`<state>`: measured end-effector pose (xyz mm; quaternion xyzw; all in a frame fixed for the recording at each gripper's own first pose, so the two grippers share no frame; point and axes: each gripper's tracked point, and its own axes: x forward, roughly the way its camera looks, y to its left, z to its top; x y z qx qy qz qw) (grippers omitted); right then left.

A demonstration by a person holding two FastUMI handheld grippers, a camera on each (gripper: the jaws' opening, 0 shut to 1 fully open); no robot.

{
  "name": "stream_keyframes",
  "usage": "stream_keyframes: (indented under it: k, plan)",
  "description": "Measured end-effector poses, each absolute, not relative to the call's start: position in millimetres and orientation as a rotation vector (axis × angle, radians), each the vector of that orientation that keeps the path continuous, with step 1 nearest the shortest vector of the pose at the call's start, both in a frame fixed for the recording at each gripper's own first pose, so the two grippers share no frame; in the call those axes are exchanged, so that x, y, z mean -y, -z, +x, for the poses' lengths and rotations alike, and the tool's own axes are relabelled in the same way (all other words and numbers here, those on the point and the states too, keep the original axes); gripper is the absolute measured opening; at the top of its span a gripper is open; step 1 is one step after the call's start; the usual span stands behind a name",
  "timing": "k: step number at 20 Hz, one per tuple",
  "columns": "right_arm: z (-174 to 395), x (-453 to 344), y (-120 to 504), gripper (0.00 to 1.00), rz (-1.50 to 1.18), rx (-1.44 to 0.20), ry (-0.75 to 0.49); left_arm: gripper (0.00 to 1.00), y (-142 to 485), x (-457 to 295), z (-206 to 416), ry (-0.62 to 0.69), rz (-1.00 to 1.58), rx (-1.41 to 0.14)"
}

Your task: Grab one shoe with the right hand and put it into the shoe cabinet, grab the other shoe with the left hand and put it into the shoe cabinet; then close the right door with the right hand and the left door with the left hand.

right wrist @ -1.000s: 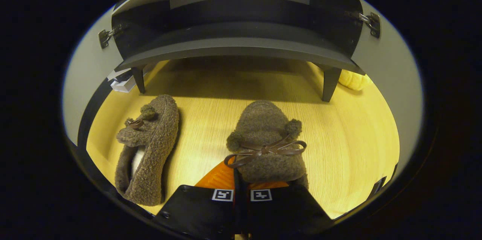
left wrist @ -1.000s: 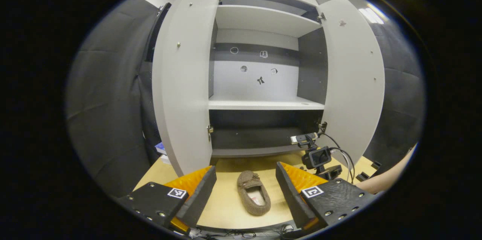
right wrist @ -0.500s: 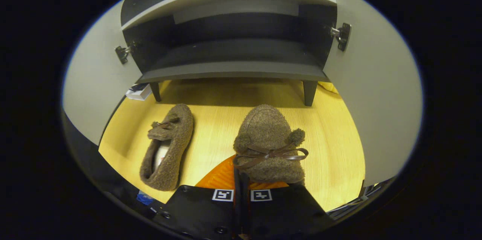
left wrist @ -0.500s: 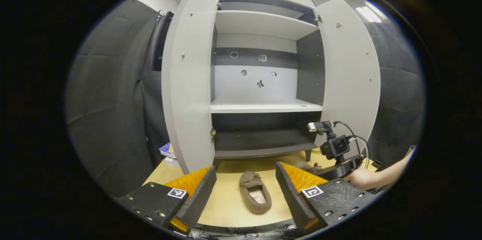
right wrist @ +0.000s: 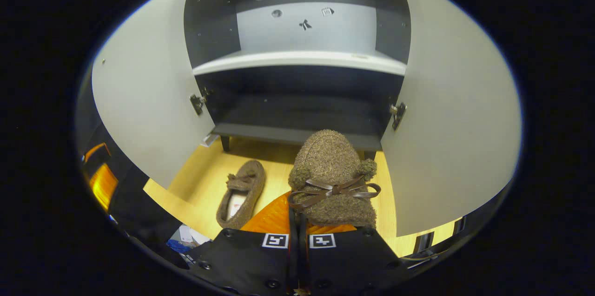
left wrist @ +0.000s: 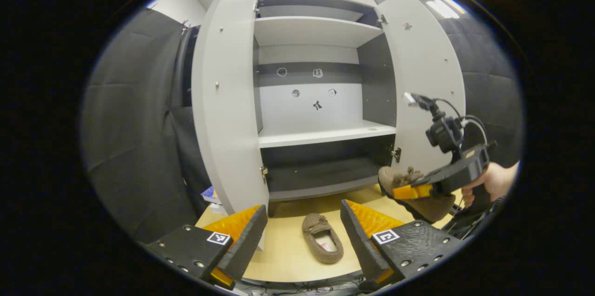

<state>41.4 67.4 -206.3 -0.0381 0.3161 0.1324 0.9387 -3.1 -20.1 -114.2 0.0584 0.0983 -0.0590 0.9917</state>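
— Held shoe (right wrist: 332,173)? Pinched at the heel in the right tool (right wrist: 297,235), lifted, toe toward the bottom shelf (right wrist: 297,134).
— Keep level, clear the lip, set deep. Other shoe (left wrist: 322,244) down on the surface (left wrist: 288,245); left tool (left wrist: 302,235) spread.

Two shoes (right wrist: 332,175) (right wrist: 241,193), two cabinet doors (right wrist: 148,110) (right wrist: 451,138), two tongs (right wrist: 297,235) (left wrist: 302,226).

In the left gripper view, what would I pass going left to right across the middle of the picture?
Left cabinet door → open shelves → right cabinet door → the other claw, shut on a fuzzy brown shoe → the hand holding it.
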Motion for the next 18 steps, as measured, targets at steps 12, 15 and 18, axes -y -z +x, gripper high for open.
stream_keyframes:
  k: [12,15,18]
  plan:
    - [125,-97,70,0.02,0.026,-0.463,-0.326,0.94,93,37,34,0.155,0.116,-0.192]
    - [151,-102,55,0.02,0.057,-0.443,-0.331,0.94,85,33,45,0.152,0.09,-0.168]
    - [186,-101,36,0.02,0.051,-0.406,-0.321,0.94,84,31,52,0.133,0.074,-0.162]
